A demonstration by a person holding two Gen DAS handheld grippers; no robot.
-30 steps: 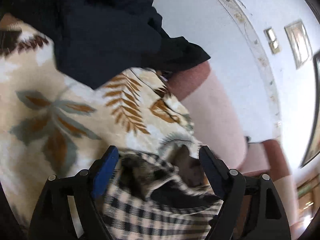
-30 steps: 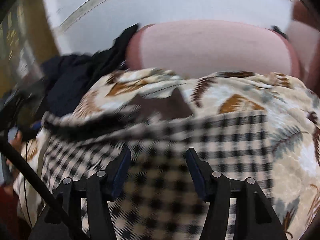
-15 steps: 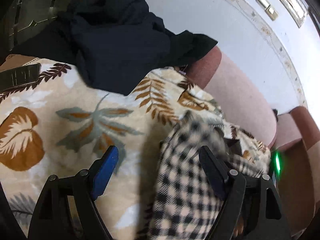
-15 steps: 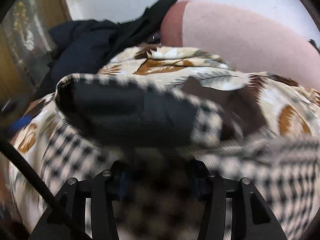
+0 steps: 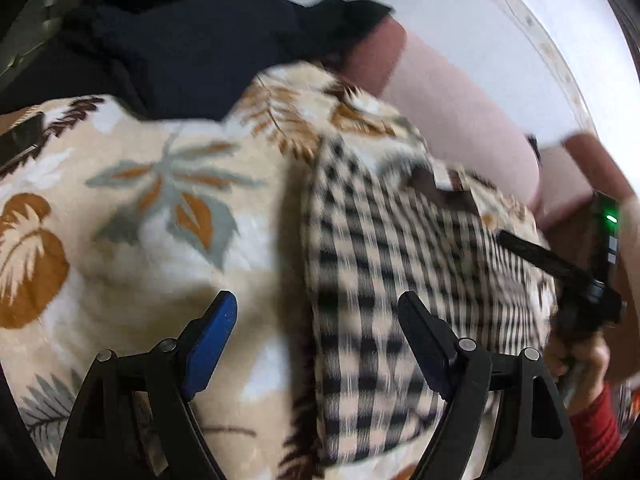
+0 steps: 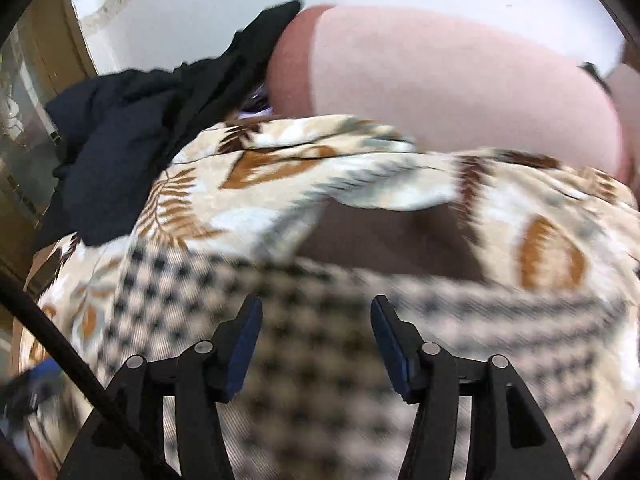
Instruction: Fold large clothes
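Observation:
A beige-and-black checked garment (image 5: 380, 280) lies folded over on a leaf-print blanket (image 5: 160, 220). My left gripper (image 5: 316, 310) stands open just above the garment's left edge, and nothing is pinched between its fingers. In the right wrist view the same checked garment (image 6: 320, 360) spreads blurred beneath my right gripper (image 6: 316, 312). Its jaws are opening and the cloth lies under them, not pressed by the pads. A hand (image 5: 576, 356) in a red sleeve holds that gripper at the right edge of the left wrist view.
A heap of dark navy and black clothes (image 5: 180, 40) lies at the blanket's far left, also in the right wrist view (image 6: 120, 152). A pink sofa back (image 6: 460, 92) rises behind the blanket (image 6: 360, 176), with a white wall beyond. A black cable (image 6: 60, 340) crosses the lower left.
The right gripper carried a raised fold of the checked garment over and let it go; the fold now lies flat. Its jaws stand wider. The left gripper swung left and rolled, staying open.

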